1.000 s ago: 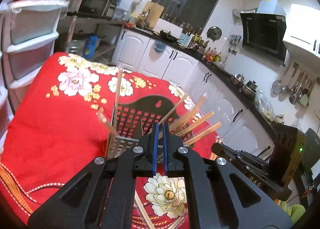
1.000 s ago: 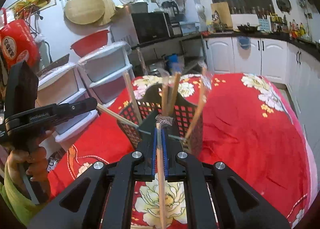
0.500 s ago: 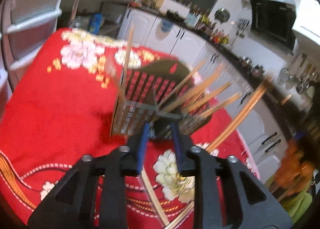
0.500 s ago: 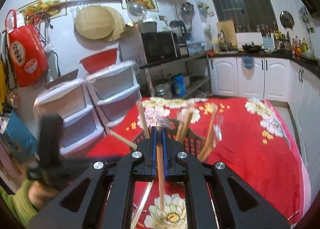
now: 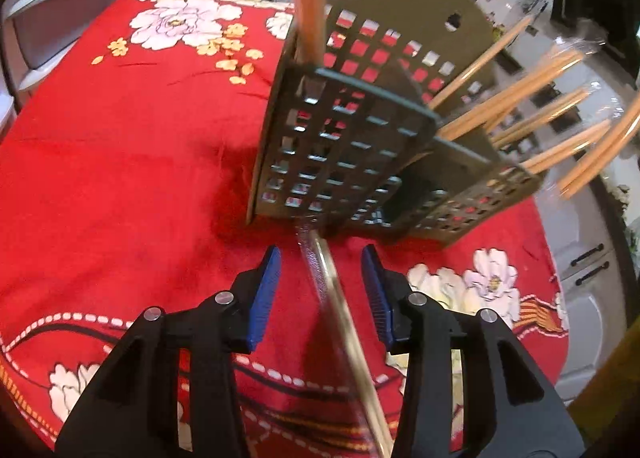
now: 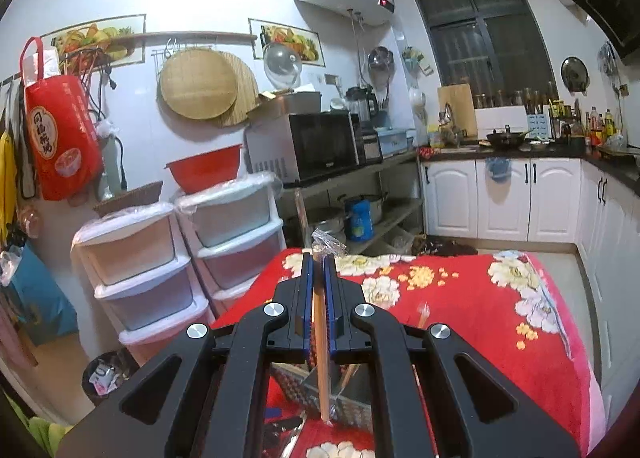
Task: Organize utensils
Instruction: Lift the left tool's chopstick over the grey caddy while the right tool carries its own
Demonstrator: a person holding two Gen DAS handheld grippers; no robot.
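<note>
Presently, left wrist view: left hand-held gripper (image 5: 320,290) gapes wide, holding nothing, astride a wrapped chopstick pair (image 5: 340,322) lying on the red floral tablecloth (image 5: 120,146). Just ahead stands a dark lattice utensil holder (image 5: 360,130), chopsticks (image 5: 532,106) leaning out of it. Right wrist view: right hand-held gripper (image 6: 319,270) is clamped on a wrapped chopstick (image 6: 321,358), its tip hanging above the holder (image 6: 316,394). Behind: stacked plastic drawers (image 6: 140,274), microwave (image 6: 312,146).

Red floral-clothed table (image 5: 120,146), slotted utensil holder (image 5: 344,146), wrapped chopsticks (image 5: 340,322) lying beside
</note>
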